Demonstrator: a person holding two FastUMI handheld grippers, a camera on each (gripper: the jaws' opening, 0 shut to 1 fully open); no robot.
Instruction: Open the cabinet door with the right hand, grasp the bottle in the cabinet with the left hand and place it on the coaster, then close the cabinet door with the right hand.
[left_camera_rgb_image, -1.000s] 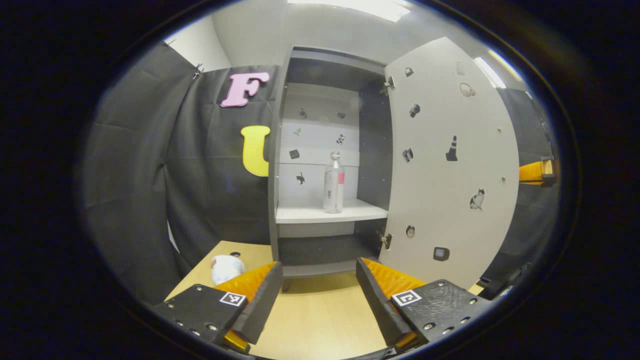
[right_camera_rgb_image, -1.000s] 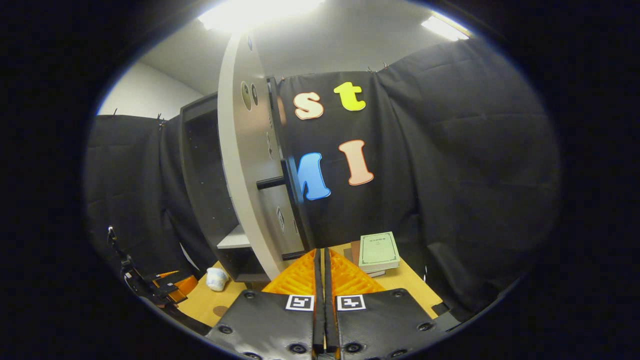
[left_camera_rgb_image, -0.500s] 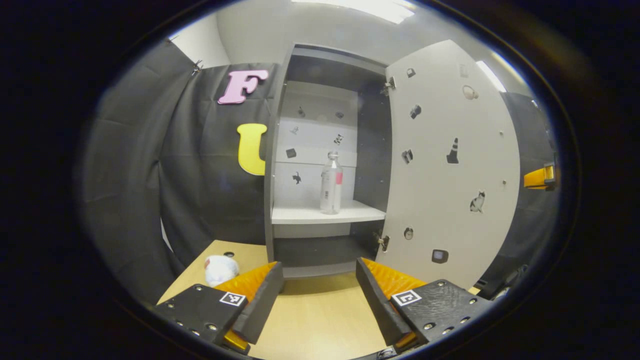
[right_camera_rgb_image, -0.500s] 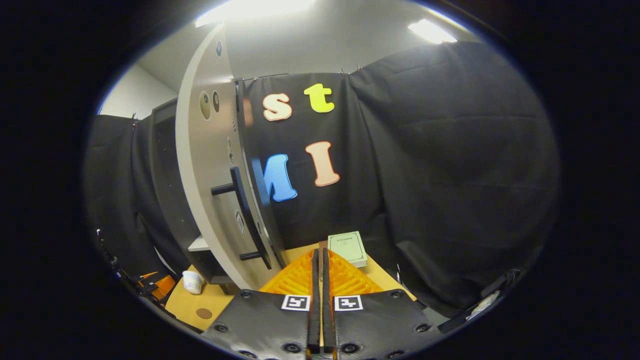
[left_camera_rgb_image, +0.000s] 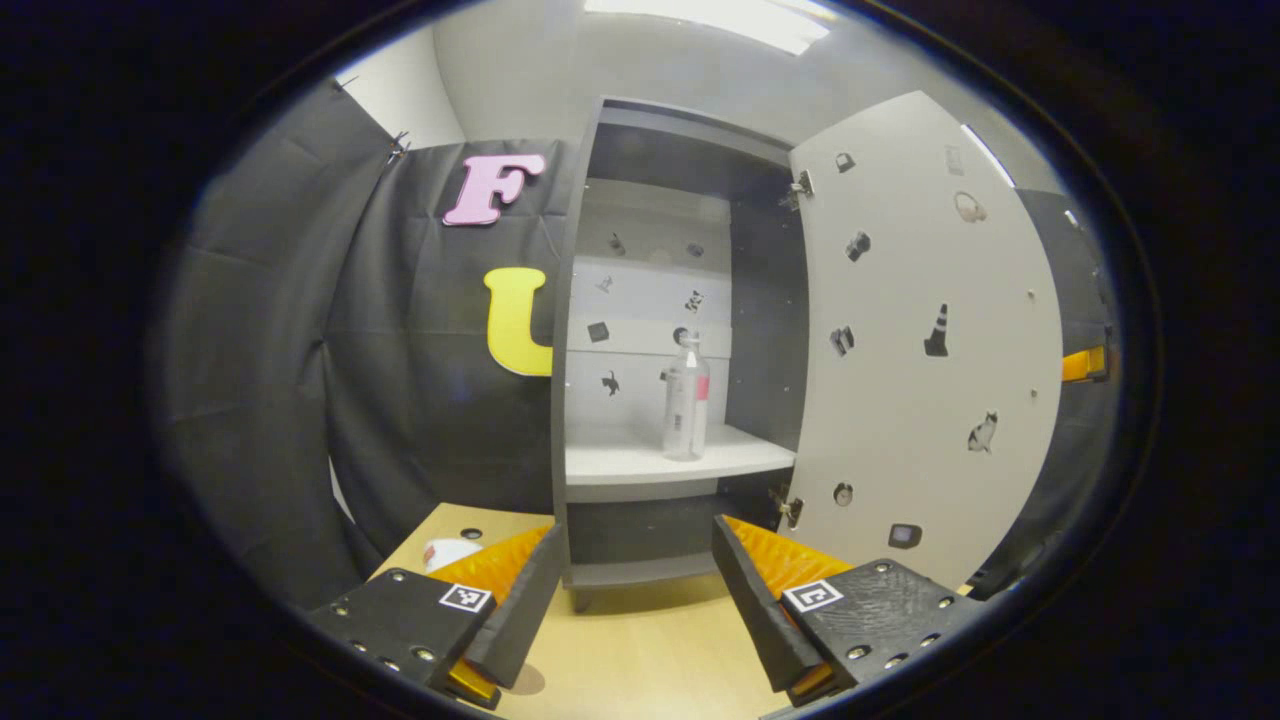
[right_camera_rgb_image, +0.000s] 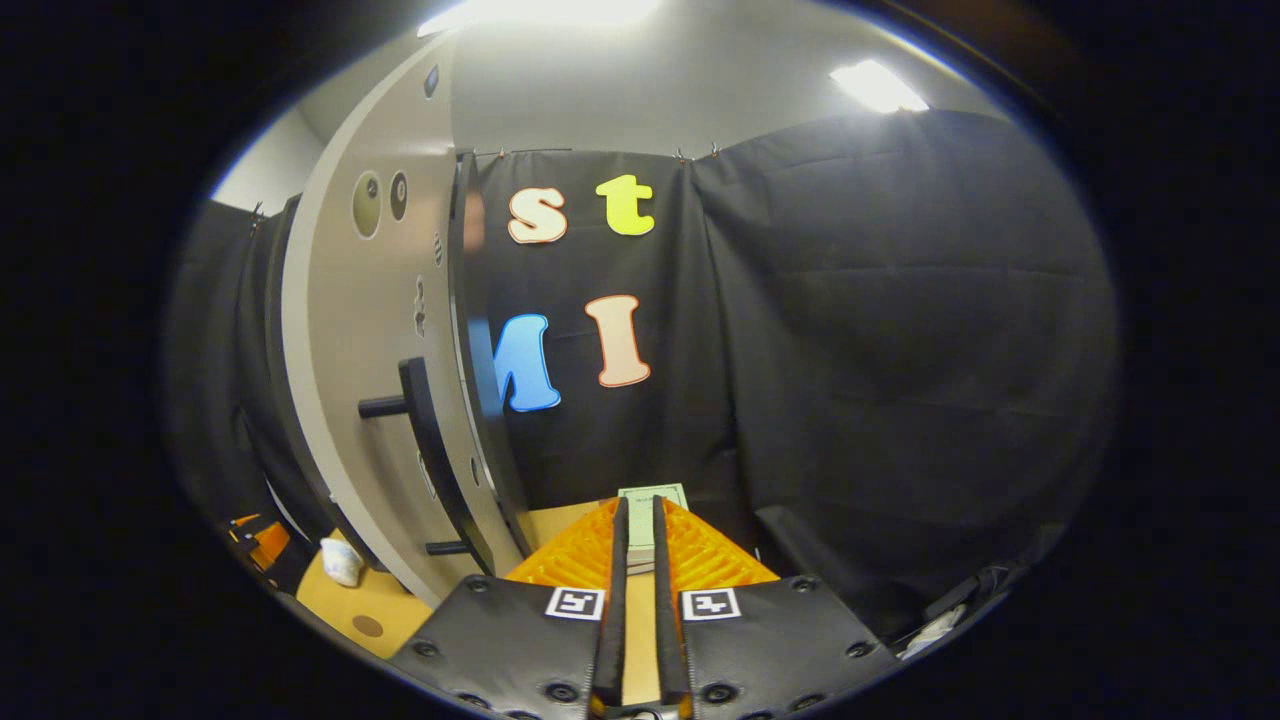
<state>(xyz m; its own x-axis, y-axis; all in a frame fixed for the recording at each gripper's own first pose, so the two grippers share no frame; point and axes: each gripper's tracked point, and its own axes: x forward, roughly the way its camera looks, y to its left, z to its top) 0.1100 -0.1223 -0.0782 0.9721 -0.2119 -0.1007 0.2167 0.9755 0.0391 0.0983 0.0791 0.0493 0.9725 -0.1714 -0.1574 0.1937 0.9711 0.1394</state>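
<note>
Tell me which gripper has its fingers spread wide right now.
The left gripper: its fingers stand far apart, framing the open cabinet and the bottle. The right gripper shows only a narrow slit.

A crumpled white object (left_camera_rgb_image: 447, 551) lies on the pale wooden table (left_camera_rgb_image: 640, 650), low and to the left in the left gripper view. In the right gripper view, a green-covered book (right_camera_rgb_image: 652, 497) rests straight ahead, against the black cloth wall (right_camera_rgb_image: 880, 350).
</note>
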